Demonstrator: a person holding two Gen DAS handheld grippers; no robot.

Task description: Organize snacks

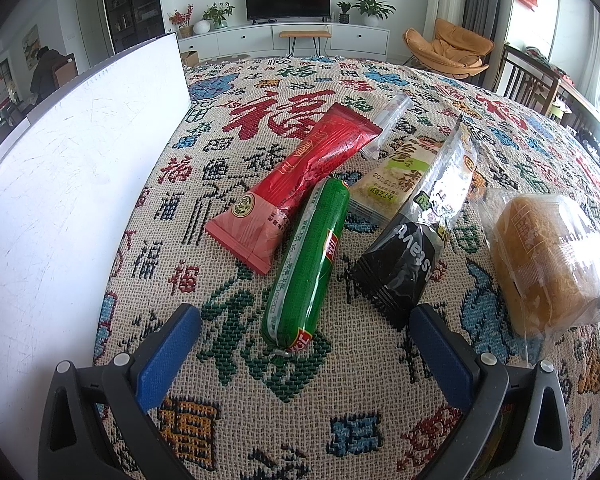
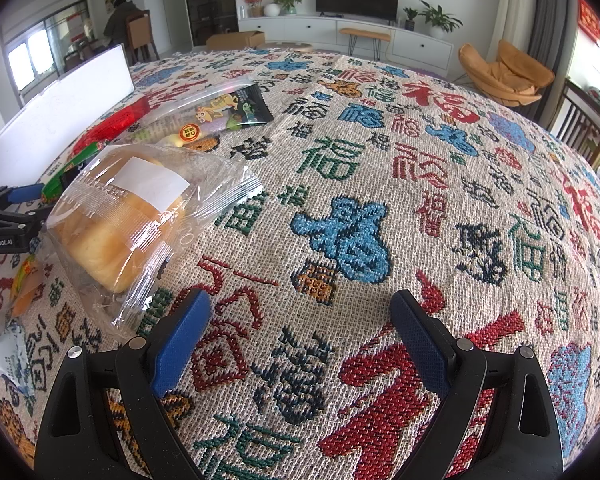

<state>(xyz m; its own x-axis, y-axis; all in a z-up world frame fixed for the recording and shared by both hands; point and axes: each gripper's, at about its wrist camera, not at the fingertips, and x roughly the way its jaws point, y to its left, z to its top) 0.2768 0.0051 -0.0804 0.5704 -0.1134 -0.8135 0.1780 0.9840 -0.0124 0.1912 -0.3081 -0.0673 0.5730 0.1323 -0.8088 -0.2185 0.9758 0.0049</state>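
Note:
In the left wrist view a green sausage stick [image 1: 310, 264] lies just ahead of my open, empty left gripper [image 1: 306, 316]. Beside it lie a red wrapper [image 1: 296, 180], a rice cracker pack [image 1: 396, 172], a black and silver packet [image 1: 420, 240] and a bagged bread [image 1: 548, 264]. In the right wrist view my right gripper [image 2: 300, 308] is open and empty over bare cloth. The bagged bread [image 2: 140, 208] lies to its upper left. The left gripper [image 2: 12, 208] shows at the far left edge.
A white tray or box [image 1: 68, 184] stands on the left of the patterned tablecloth [image 2: 420, 184]; it also shows in the right wrist view [image 2: 72, 100]. Small packets [image 2: 16, 320] lie at the left near edge. A clear cartoon packet [image 2: 228, 112] lies farther back.

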